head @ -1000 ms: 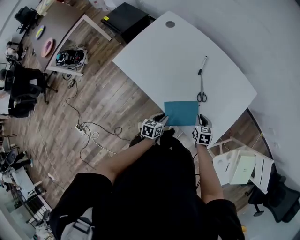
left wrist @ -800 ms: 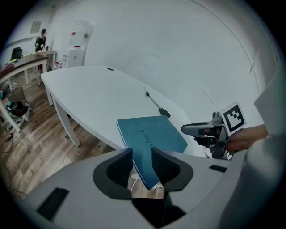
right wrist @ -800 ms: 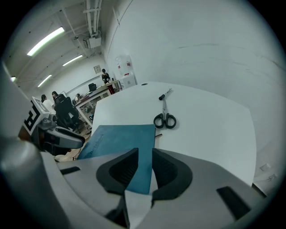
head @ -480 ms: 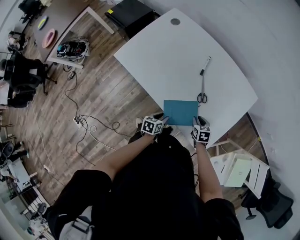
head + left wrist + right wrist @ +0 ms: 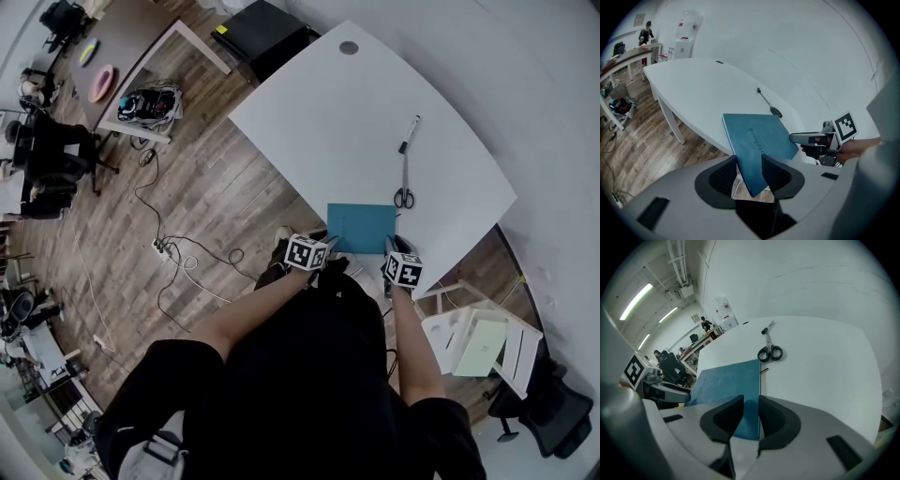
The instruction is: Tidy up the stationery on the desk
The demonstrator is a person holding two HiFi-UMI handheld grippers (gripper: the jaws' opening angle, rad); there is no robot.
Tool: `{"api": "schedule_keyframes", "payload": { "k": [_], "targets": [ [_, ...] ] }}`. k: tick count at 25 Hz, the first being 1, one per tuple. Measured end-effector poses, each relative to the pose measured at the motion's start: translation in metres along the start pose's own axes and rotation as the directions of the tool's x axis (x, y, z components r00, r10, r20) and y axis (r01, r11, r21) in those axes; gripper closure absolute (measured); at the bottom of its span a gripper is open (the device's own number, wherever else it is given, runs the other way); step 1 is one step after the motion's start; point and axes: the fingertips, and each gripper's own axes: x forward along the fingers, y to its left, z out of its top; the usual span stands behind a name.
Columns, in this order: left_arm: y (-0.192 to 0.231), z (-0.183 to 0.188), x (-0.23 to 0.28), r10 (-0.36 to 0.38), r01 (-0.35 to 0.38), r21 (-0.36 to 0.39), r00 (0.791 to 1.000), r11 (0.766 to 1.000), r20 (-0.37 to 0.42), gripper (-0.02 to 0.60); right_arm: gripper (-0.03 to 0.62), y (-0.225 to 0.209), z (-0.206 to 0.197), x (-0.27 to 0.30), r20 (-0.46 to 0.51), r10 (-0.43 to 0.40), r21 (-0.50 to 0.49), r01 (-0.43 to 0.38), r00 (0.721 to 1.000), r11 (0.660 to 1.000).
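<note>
— Where's the notebook [image 5: 362, 228]?
— Flat on the white worktop [image 5: 328, 112], right at the near edge, with the printed cover up. Its near left corner sticks out past the edge, over the wood floor [image 5: 216, 197].

— What about the left tool [image 5: 328, 242]?
— It's at that overhanging corner, pointing down at a slant. Its jaws have just been opening and now stand apart with the corner between them. The left gripper view shows a gap beside one jaw, so nothing is clamped.

— And the right tool [image 5: 394, 247]?
— It's much the same at the near right corner. Its jaws have just been opening too. They stand partly apart with the notebook's edge between them, and neither pad presses on it.

— So neither tool has hold of it?
— No, the notebook rests on the worktop by itself.

— What else is up there?
— Scissors [image 5: 403, 183] lie just beyond the notebook's far right corner, with the handles toward it and the blades pointing away. A pen [image 5: 407, 131] lies past the blade tips, roughly in line with them. I can't tell whether the pen and blades touch. Both are well apart from the tools.
</note>
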Motion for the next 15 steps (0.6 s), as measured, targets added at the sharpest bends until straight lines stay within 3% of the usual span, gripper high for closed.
{"api": "schedule_keyframes", "payload": {
  "k": [6,15],
  "targets": [
    [0.006,0.013,-0.009,0.005,-0.002,0.072,0.999,0.997,-0.046,0.422,0.485,0.01,-0.005,-0.003,0.02,-0.012,0.044,0.011,1.0,0.999],
    [0.013,0.052,-0.014,-0.068,0.077,0.145,0.995,0.986,-0.069,0.422,0.485,0.017,-0.008,0.0,0.04,-0.113,0.19,0.103,0.993,0.976]
  ]
}}
